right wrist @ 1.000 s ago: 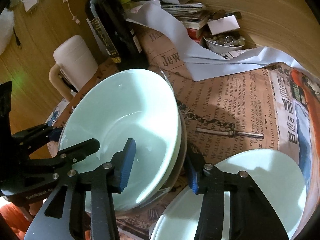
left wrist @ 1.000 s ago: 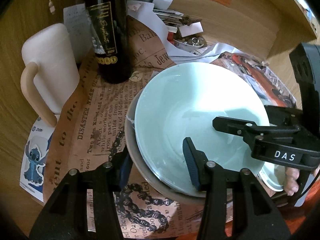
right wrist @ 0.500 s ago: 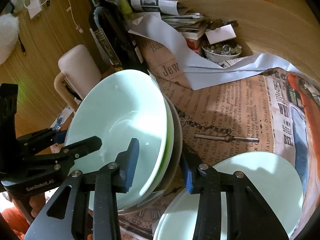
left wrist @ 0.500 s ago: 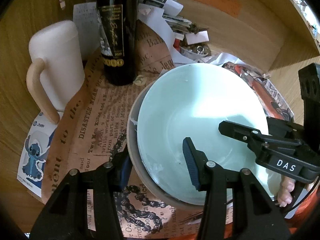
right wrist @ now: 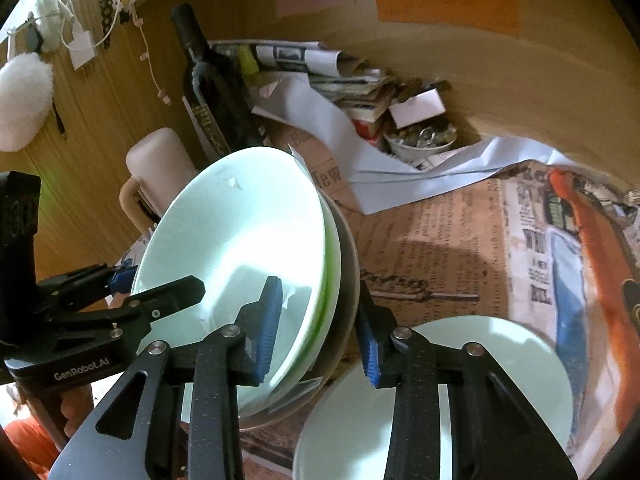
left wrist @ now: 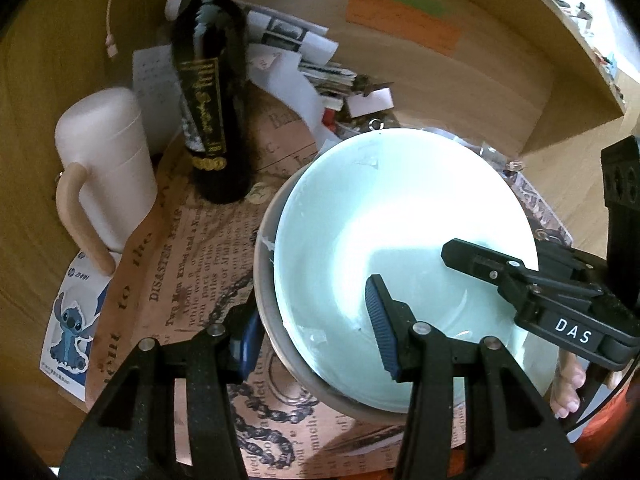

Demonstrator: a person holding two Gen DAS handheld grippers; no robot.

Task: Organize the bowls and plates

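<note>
A stack of nested bowls, pale mint (left wrist: pixel 392 232) inside a grey one (left wrist: pixel 266 280), is held tilted above the newspaper-covered table. In the right wrist view the mint bowl (right wrist: pixel 240 232) sits over a green rim (right wrist: pixel 330 280) and a grey outer bowl (right wrist: pixel 350 272). My left gripper (left wrist: pixel 312 332) straddles the stack's near-left rim, one finger inside, one outside. My right gripper (right wrist: pixel 320 324) straddles the opposite rim the same way. A pale mint plate (right wrist: pixel 480 384) lies flat on the table below the right gripper.
A dark wine bottle (left wrist: pixel 208 104) and a cream mug with a handle (left wrist: pixel 108 168) stand left of the bowls. Stacked papers (right wrist: pixel 352 80) and a small bowl of metal bits (right wrist: pixel 420 142) sit at the back. A wooden wall (right wrist: pixel 520 72) curves behind.
Both grippers have lifted the bowl stack up off the table and tilted it; the bottle, mug and plate now sit lower and farther away. Jaws stay clamped on the rims.
</note>
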